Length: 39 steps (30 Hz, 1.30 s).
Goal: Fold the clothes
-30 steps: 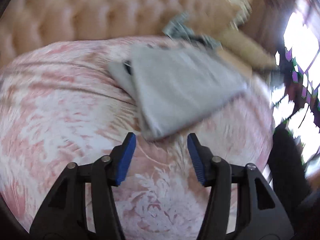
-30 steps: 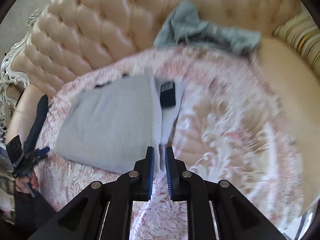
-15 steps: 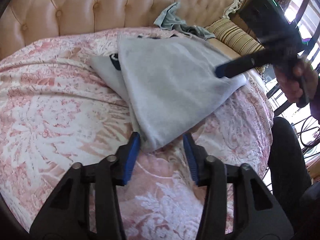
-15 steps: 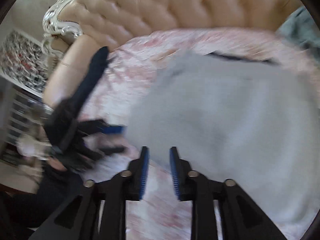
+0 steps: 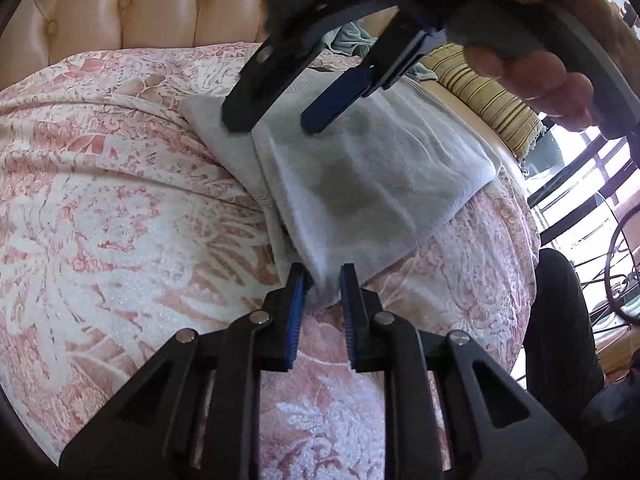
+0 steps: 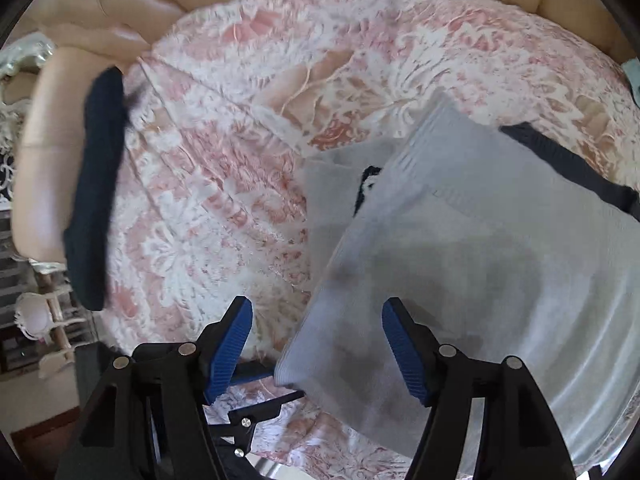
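A folded light grey garment (image 5: 360, 184) lies on the pink floral cover of the sofa seat (image 5: 120, 220). My left gripper (image 5: 323, 280) is shut on the garment's near corner. My right gripper (image 5: 276, 120) hangs open above the garment's far edge in the left wrist view. In the right wrist view the right gripper (image 6: 318, 320) is open over the garment (image 6: 460, 264), whose edge lies between its jaws. A black label or trim (image 6: 366, 188) shows at the fold.
A tufted cream sofa back (image 5: 140, 4) rises behind the seat. A striped cushion (image 5: 492, 100) and a grey-green cloth (image 5: 348, 40) lie at the far right. A dark garment (image 6: 96, 216) hangs over the sofa arm. A dark strip (image 6: 568, 168) lies behind the grey garment.
My left gripper has closed on the garment's near corner. My right gripper has opened wide and swung over the garment's far edge.
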Available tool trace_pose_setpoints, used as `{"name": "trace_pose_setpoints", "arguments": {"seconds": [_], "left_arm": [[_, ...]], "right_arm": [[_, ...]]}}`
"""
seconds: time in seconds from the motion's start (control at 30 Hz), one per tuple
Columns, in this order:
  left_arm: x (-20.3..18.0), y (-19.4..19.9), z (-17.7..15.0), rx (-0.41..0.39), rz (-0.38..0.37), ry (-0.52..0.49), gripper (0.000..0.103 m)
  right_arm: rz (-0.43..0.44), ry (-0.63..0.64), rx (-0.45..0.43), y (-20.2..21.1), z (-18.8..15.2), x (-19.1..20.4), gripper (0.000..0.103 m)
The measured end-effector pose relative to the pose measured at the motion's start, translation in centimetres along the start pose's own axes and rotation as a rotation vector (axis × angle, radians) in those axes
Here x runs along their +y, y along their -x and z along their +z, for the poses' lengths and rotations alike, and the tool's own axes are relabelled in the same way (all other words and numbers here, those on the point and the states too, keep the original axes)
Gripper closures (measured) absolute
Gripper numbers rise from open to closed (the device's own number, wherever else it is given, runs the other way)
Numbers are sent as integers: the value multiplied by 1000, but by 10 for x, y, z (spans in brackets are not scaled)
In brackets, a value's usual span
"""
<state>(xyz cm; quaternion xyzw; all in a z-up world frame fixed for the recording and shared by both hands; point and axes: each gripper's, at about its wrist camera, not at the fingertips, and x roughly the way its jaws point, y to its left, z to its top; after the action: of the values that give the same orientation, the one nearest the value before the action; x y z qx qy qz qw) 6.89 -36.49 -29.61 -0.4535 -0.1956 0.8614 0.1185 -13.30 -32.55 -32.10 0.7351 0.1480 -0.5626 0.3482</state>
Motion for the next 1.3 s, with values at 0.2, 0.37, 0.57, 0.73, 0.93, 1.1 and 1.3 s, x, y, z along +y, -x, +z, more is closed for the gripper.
{"name": "trace_pose_setpoints", "arguments": {"seconds": [0.2, 0.37, 0.57, 0.73, 0.93, 1.1, 1.3], "left_arm": [[-1, 1, -2, -6, 5, -1, 88], [-4, 1, -2, -4, 26, -27, 85], [-5, 0, -3, 3, 47, -42, 82], [-10, -6, -2, 22, 42, -63, 77], [-11, -3, -3, 33, 66, -97, 91], [-15, 0, -4, 30, 85, -123, 94], [-16, -1, -3, 28, 88, -130, 94]], "right_arm": [[-61, 49, 3, -14, 4, 11, 71], [-71, 73, -29, -22, -2, 1, 100], [-13, 48, -81, -18, -12, -12, 100], [12, 39, -95, -13, -15, -22, 100], [5, 27, -106, -13, -15, -29, 100], [11, 12, -108, -6, -17, -29, 100], [14, 6, -108, -4, -18, -31, 100]]}}
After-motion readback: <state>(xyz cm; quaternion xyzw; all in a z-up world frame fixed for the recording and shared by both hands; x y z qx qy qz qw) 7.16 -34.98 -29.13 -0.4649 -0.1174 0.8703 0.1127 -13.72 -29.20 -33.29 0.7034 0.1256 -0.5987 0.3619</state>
